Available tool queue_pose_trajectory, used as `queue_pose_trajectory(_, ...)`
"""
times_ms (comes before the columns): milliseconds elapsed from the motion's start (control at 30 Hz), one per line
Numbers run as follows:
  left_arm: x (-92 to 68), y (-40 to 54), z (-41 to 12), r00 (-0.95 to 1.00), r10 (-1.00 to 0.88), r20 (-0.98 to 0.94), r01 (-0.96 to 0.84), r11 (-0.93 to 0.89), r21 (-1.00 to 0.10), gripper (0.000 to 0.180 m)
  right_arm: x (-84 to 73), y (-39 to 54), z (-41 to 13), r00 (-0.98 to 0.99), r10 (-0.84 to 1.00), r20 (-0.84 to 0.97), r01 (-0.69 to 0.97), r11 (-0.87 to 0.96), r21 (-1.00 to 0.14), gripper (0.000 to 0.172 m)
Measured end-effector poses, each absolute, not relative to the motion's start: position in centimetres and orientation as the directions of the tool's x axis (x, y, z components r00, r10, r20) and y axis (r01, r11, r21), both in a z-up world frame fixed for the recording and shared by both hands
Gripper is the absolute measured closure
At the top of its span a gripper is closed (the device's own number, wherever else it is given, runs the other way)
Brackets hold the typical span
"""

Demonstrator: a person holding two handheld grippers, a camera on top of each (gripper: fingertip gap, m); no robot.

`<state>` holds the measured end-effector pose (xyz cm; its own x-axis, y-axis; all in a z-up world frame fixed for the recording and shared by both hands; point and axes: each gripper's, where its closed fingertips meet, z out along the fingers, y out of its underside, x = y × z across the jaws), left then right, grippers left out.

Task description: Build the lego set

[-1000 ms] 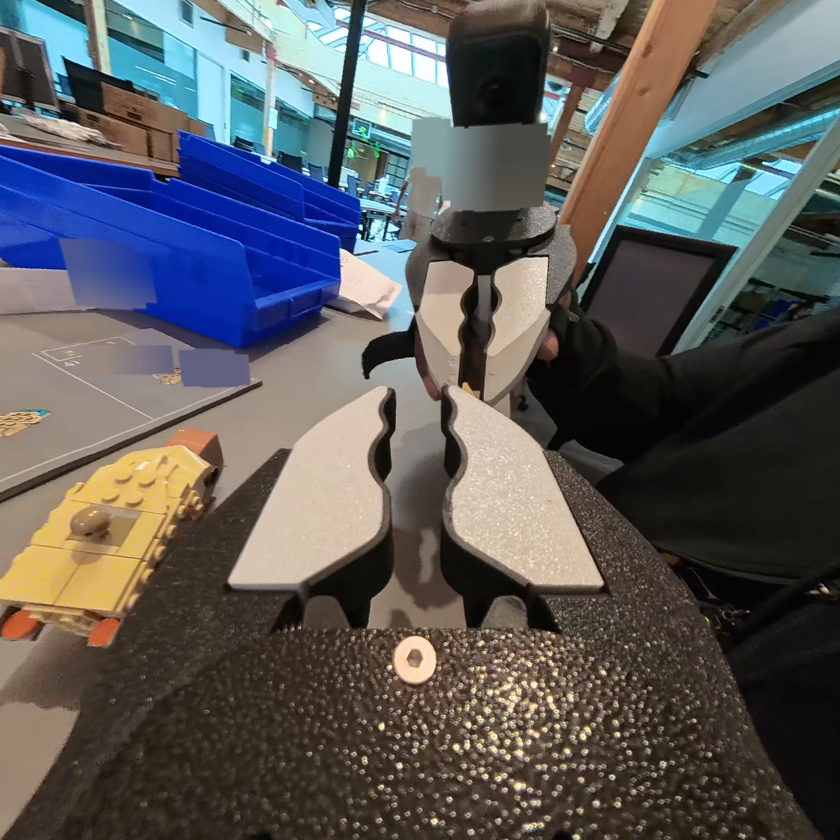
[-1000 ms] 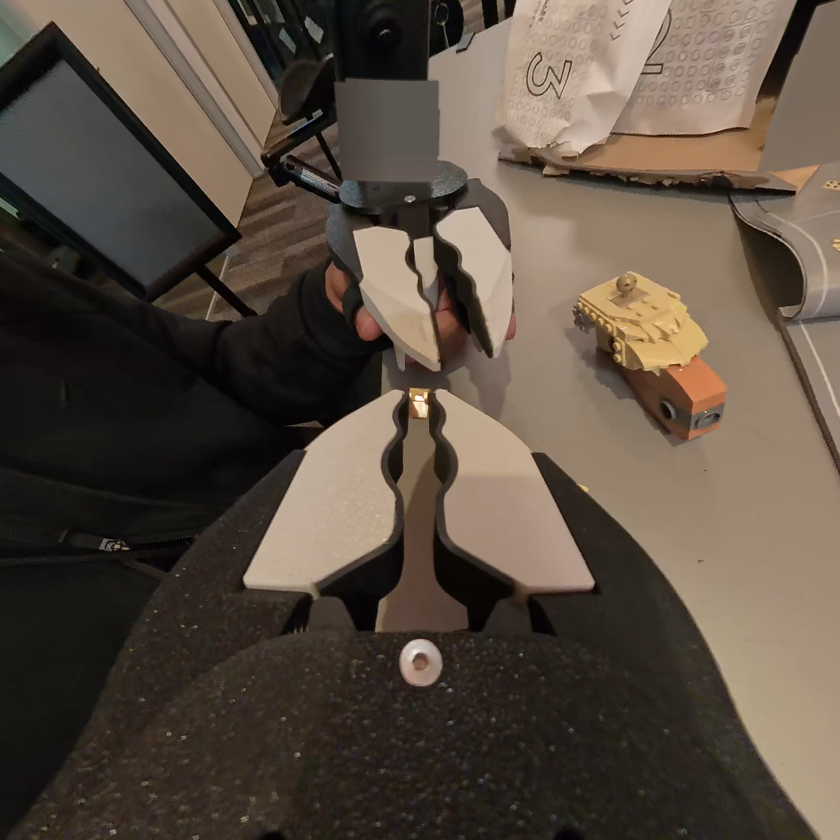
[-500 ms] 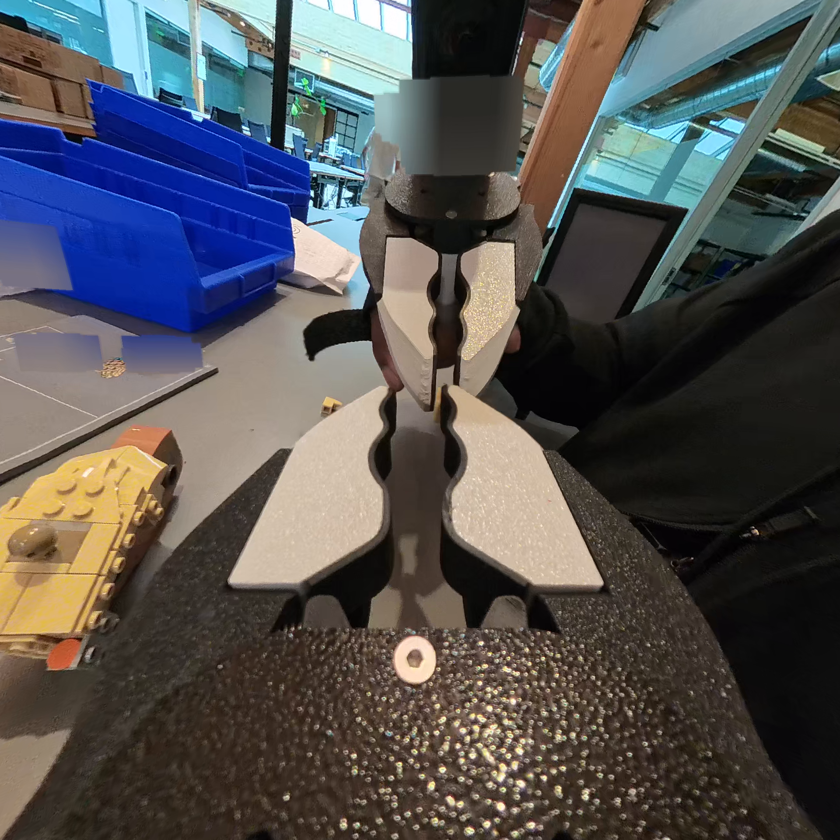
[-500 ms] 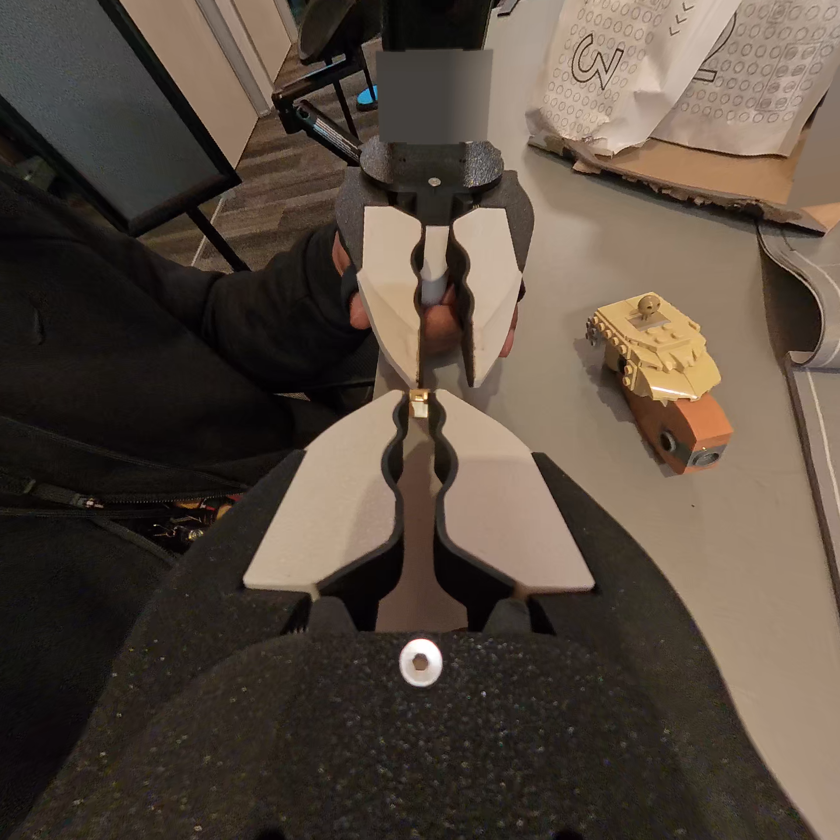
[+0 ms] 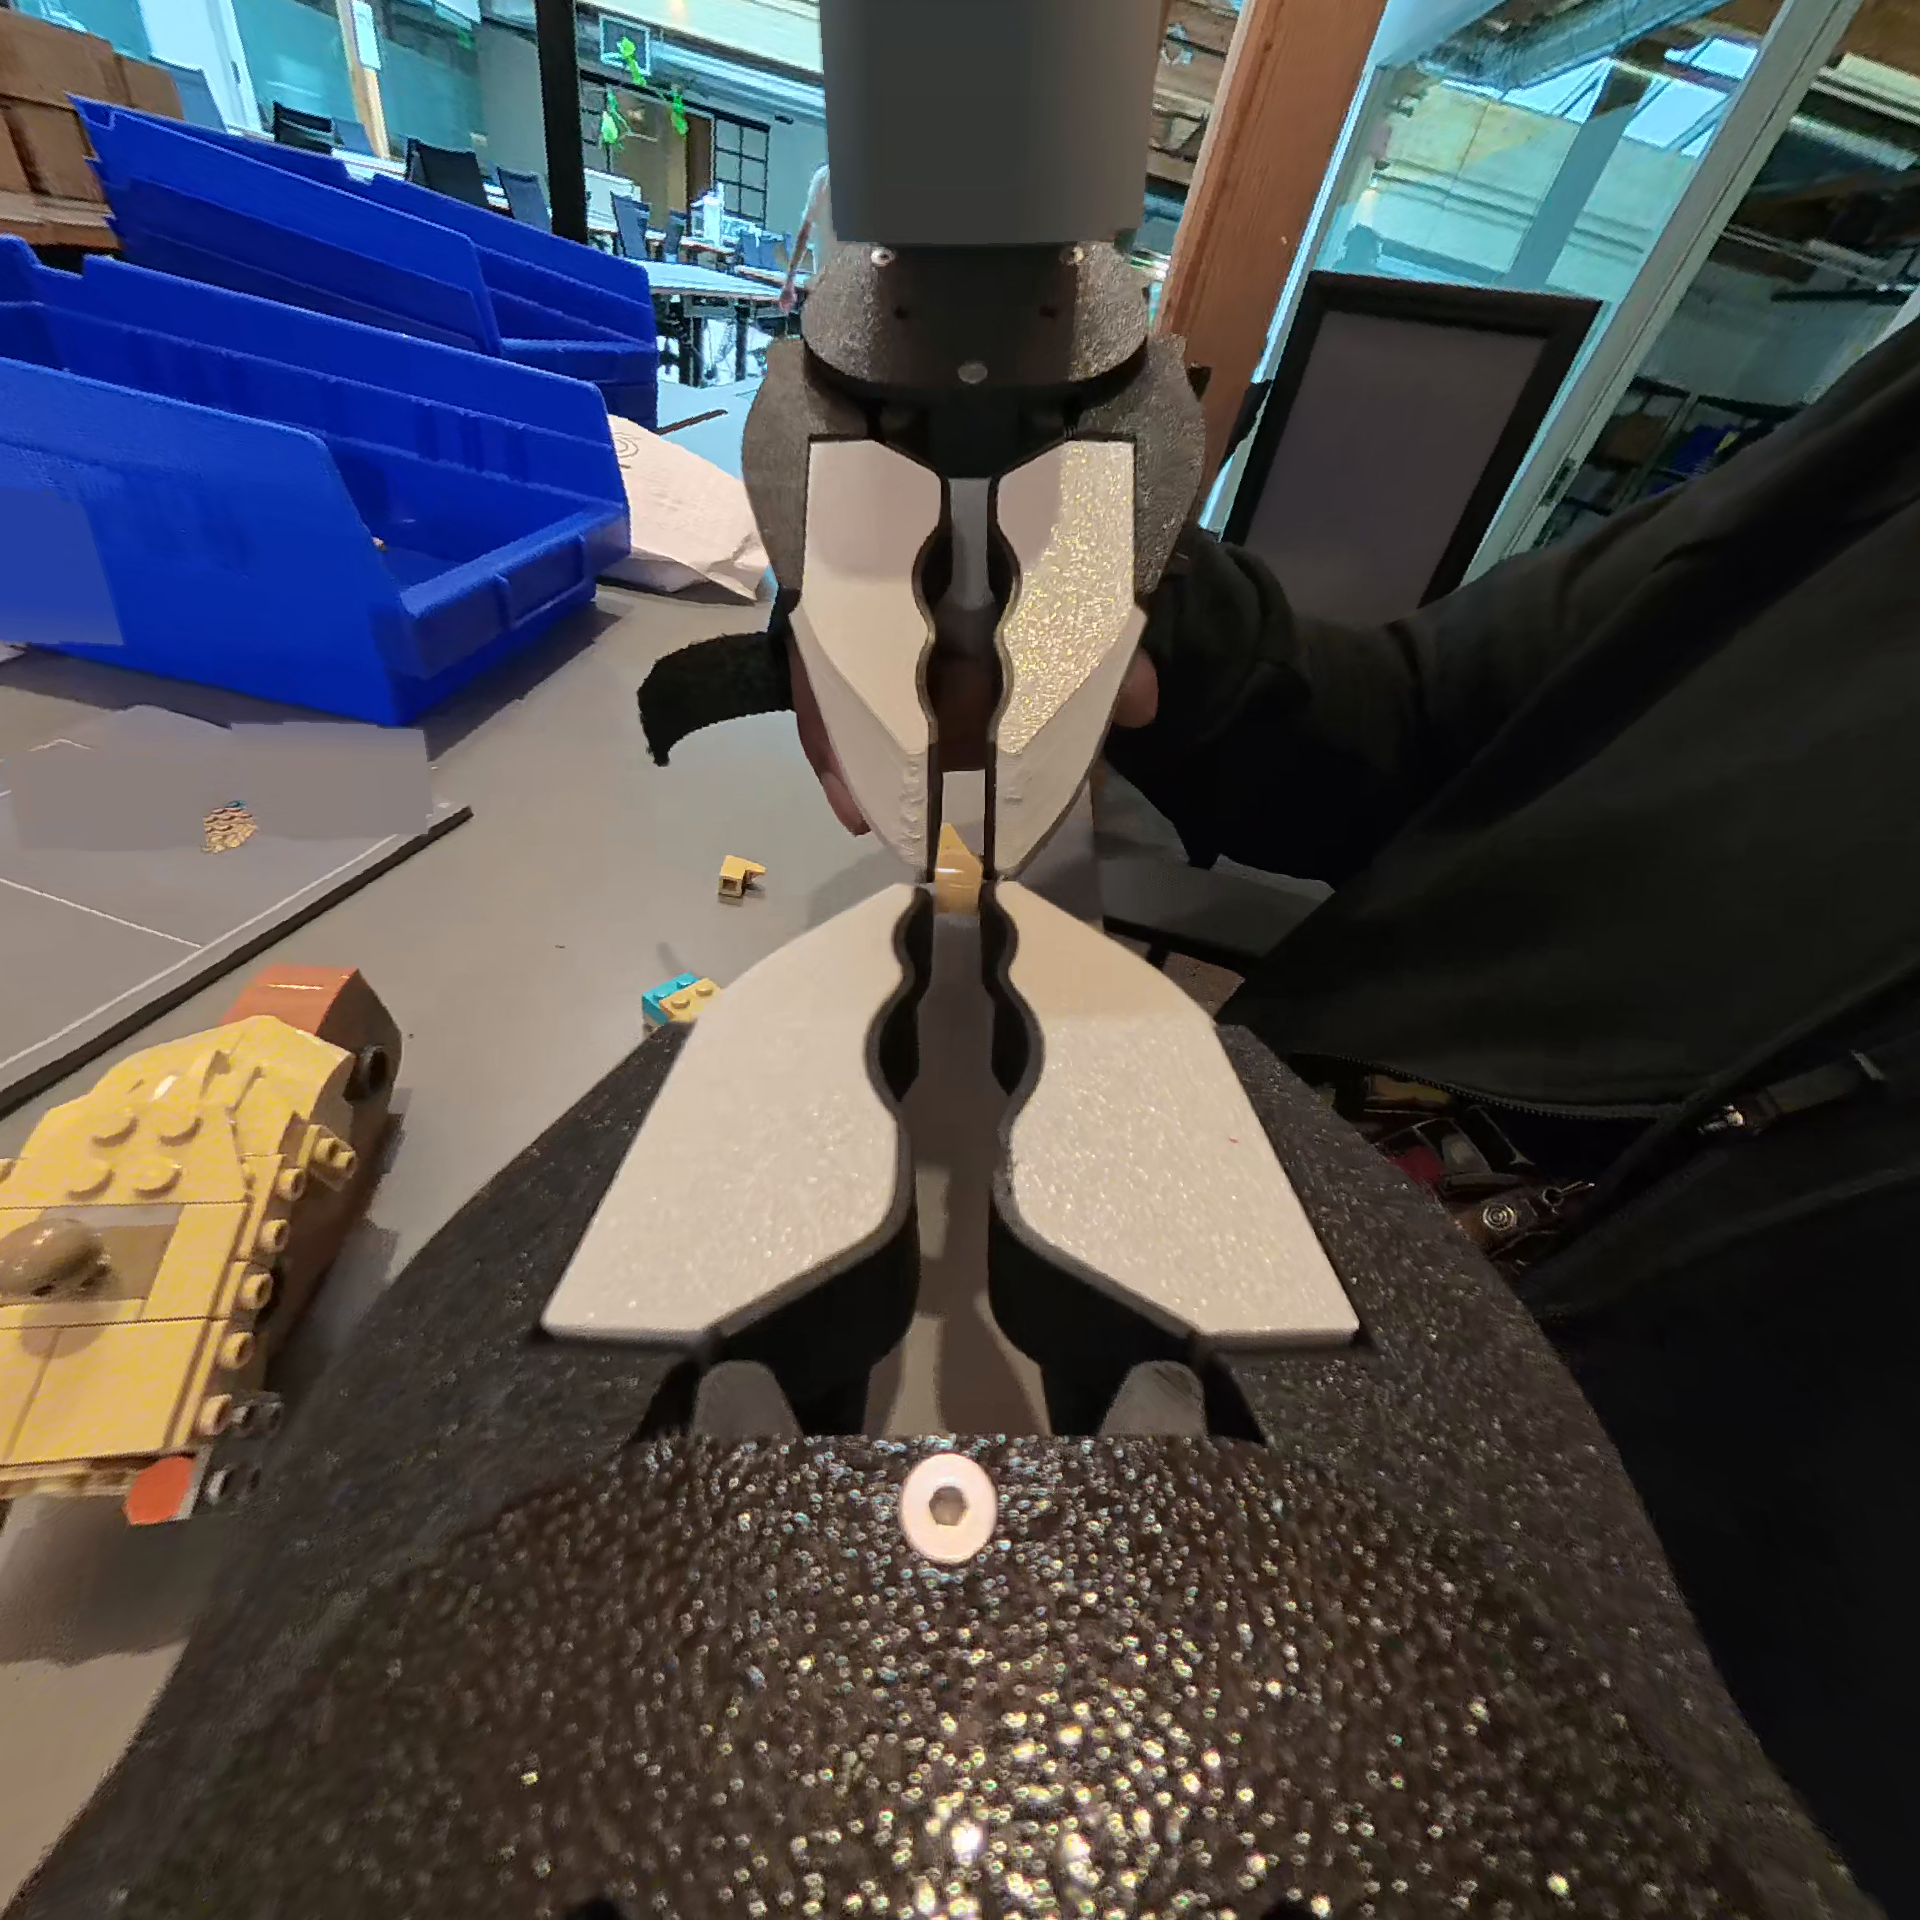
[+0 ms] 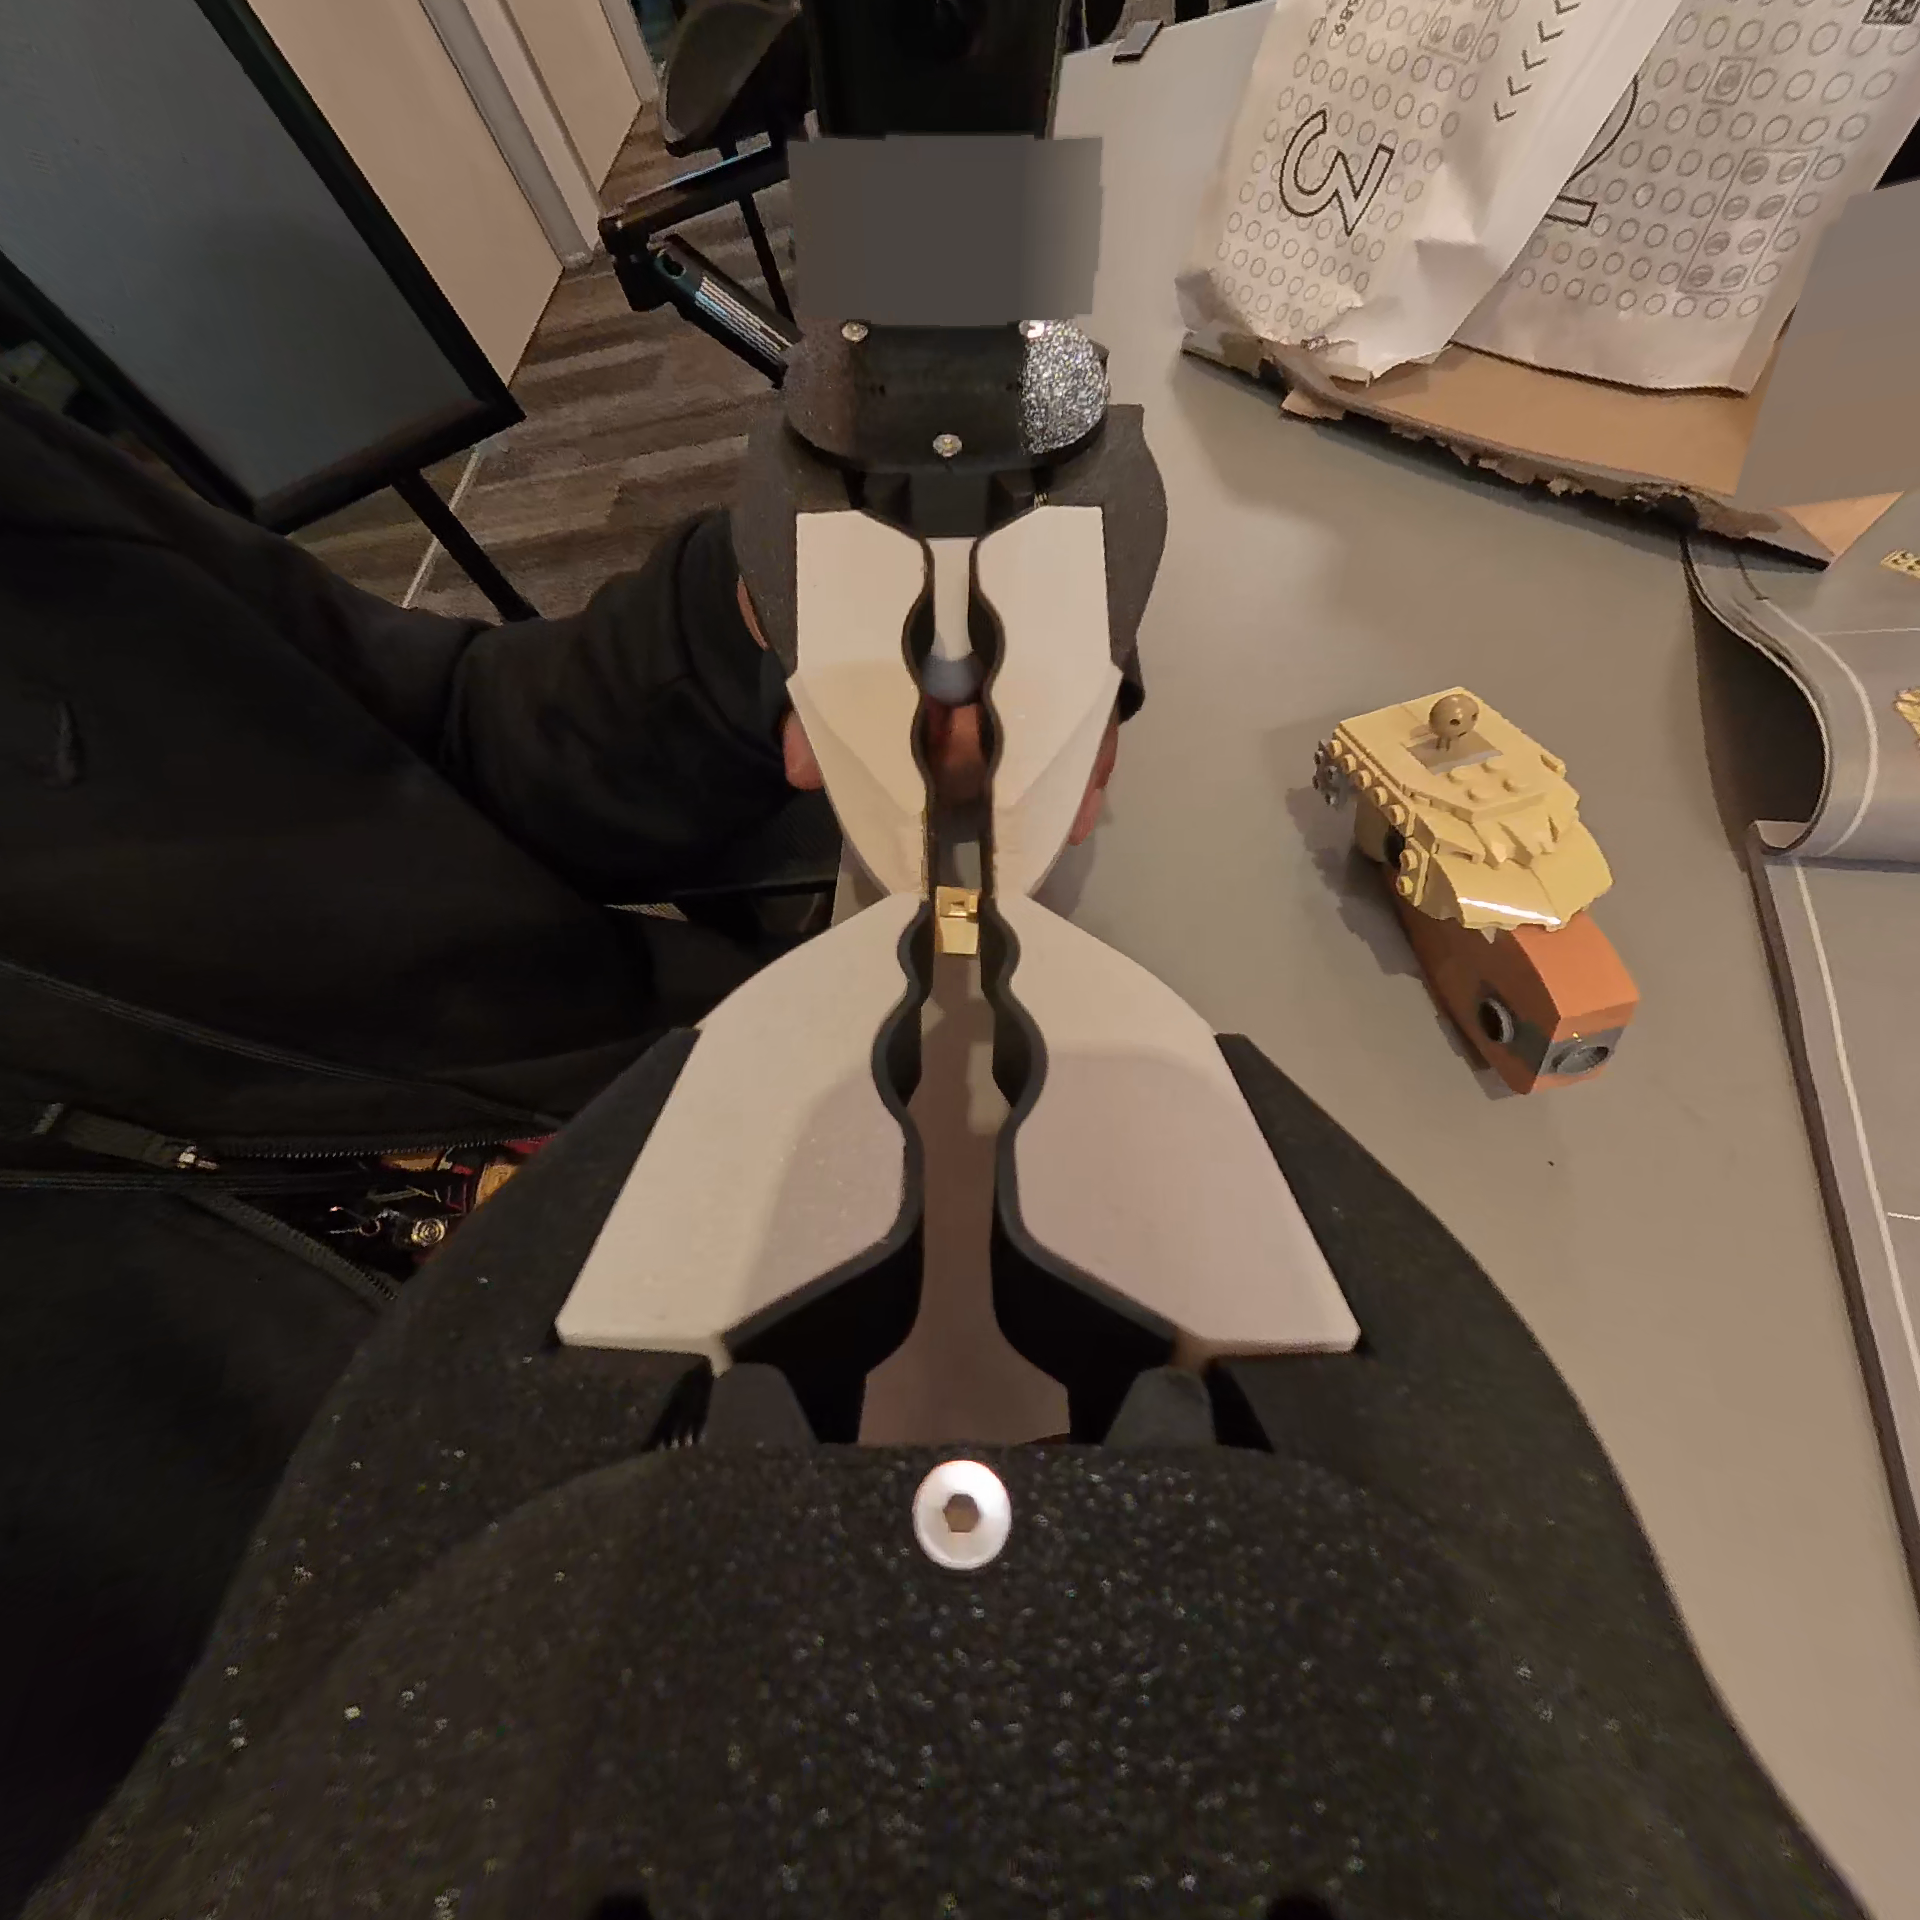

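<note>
My two grippers meet tip to tip above the grey table. In the right wrist view, my right gripper is shut on a small tan brick pinched at its fingertips. The left gripper faces it from above, its tips at the same brick. In the left wrist view, my left gripper is narrowed on the tan brick, with both pads against its sides. The right gripper comes down onto the brick from the other end. A gloved hand holds each gripper.
A tan and brown brick model lies at the left, also showing in the right wrist view. A loose tan brick and a teal-and-yellow brick lie on the table. Blue bins, a grey mat and white paper bags stand farther off. Less than 4 cm separates the two grippers' tips.
The two grippers have drawn together until their tips meet. My left jaws have narrowed onto the tan brick that the right gripper has held throughout.
</note>
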<state>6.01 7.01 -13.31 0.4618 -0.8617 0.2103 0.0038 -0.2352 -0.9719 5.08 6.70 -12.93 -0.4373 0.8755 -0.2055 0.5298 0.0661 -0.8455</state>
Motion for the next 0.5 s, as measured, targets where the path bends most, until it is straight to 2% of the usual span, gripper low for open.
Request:
queue_pose_trajectory(133, 5.9, 7.1, -13.3, 0.473, -0.859, 0.194, -0.002, -0.221, -0.975, 0.172, 5.0, 6.8, -13.0, -0.421, 0.878, -0.227, 0.524, 0.031, -0.851, 0.163)
queue_pose_trajectory(300, 5.2, 7.1, -12.6, 0.485, -0.853, 0.191, 0.048, -0.192, -0.980, 0.173, 5.3, 7.7, -13.5, -0.342, 0.914, -0.218, 0.535, -0.002, -0.845, 0.148)
queue_pose_trajectory(400, 4.5, 7.3, -12.6, 0.514, -0.836, 0.192, 0.059, -0.189, -0.980, 0.173, 6.3, 9.4, -14.9, -0.199, 0.956, -0.217, 0.580, -0.064, -0.812, 0.149)
queue_pose_trajectory(500, 4.1, 7.6, -12.7, 0.539, -0.821, 0.190, 0.055, -0.191, -0.980, 0.173, 8.0, 11.3, -17.8, -0.019, 0.993, -0.119, 0.665, -0.076, -0.743, 0.149)
